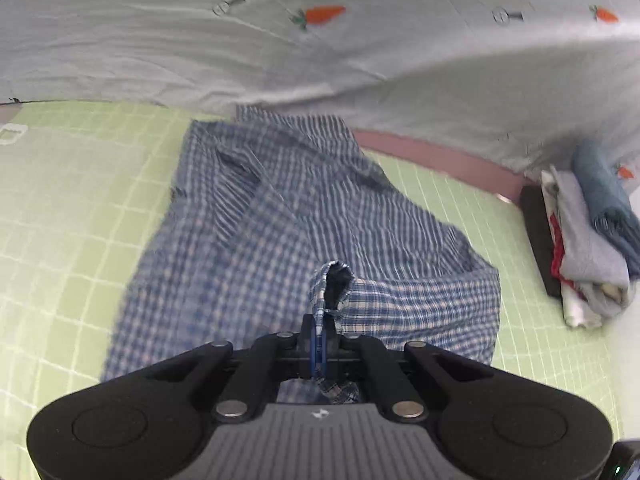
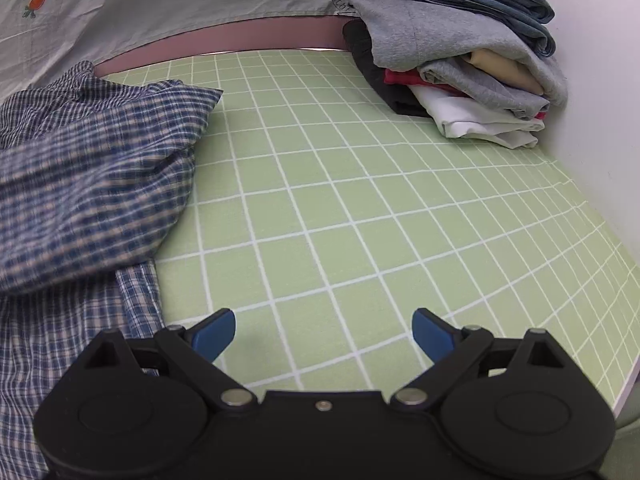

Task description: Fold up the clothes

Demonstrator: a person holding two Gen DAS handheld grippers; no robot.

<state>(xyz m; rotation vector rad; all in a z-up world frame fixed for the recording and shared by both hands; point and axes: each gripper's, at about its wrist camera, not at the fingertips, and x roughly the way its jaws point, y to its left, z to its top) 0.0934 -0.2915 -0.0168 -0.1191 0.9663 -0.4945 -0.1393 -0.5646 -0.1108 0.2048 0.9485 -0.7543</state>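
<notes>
A blue and white checked shirt [image 1: 260,220] lies spread on the green gridded mat [image 1: 60,220]. My left gripper [image 1: 319,344] is shut on a pinched edge of the shirt, which loops up just ahead of the fingertips. In the right wrist view the same shirt [image 2: 88,176] lies at the left, partly doubled over itself. My right gripper [image 2: 324,332] is open and empty, low over the bare mat [image 2: 360,200], just right of the shirt's edge.
A stack of folded clothes [image 2: 460,60], with jeans and a grey sweatshirt on top, stands at the mat's far right corner; it also shows in the left wrist view [image 1: 588,232]. A white sheet with carrot prints [image 1: 320,40] hangs behind. A pink border [image 2: 240,36] edges the mat.
</notes>
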